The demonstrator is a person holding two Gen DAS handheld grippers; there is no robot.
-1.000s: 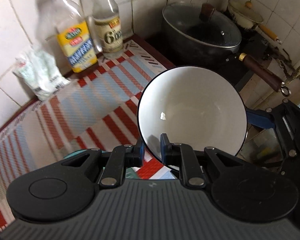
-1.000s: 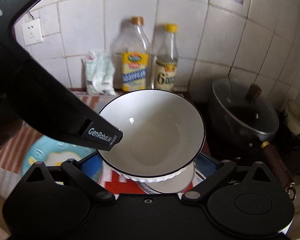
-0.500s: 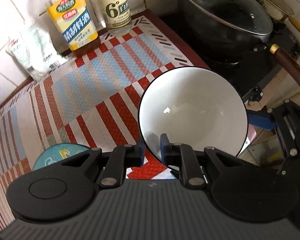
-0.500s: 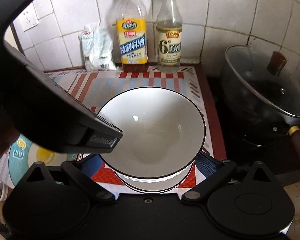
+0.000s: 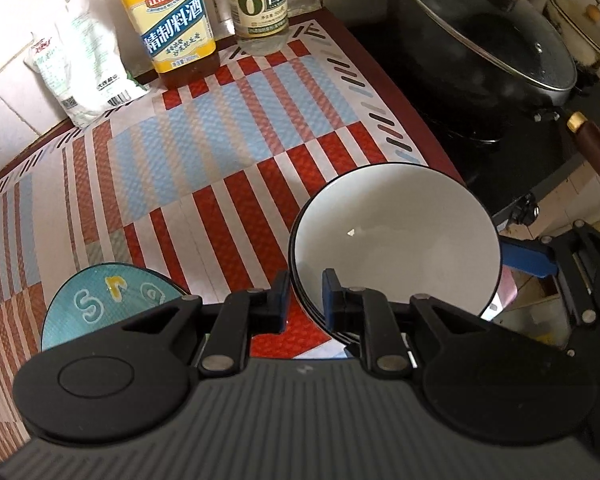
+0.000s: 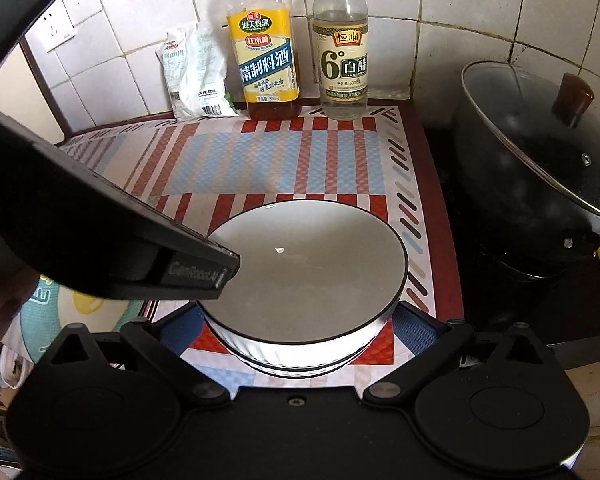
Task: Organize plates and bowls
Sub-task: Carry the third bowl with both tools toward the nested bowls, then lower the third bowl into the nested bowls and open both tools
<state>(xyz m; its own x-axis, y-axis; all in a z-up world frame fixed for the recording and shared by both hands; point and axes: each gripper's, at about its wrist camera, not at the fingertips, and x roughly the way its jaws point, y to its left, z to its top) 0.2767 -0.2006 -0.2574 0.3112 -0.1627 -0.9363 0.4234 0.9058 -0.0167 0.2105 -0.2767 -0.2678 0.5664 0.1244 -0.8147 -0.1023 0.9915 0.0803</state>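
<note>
Black-rimmed white ceramic bowl (image 5: 396,240): lower centre-right of frame, nested on a second bowl, over the red-and-blue striped mat (image 5: 204,152) on the bench. Left gripper (image 5: 305,298): fingers clamped on its rim. Right gripper (image 6: 300,320): fingers spread wide either side of the bowl stack.

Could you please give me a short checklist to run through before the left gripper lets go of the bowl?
1. Left gripper shut on the white bowl's near rim: ok.
2. White bowl lined up inside the bowl underneath: ok.
3. White bowl fully seated, carrying its own weight: cannot tell.
4. Right gripper open, a finger on either side of the stack: ok.
5. Blue plate apart from the stack: ok.
</note>
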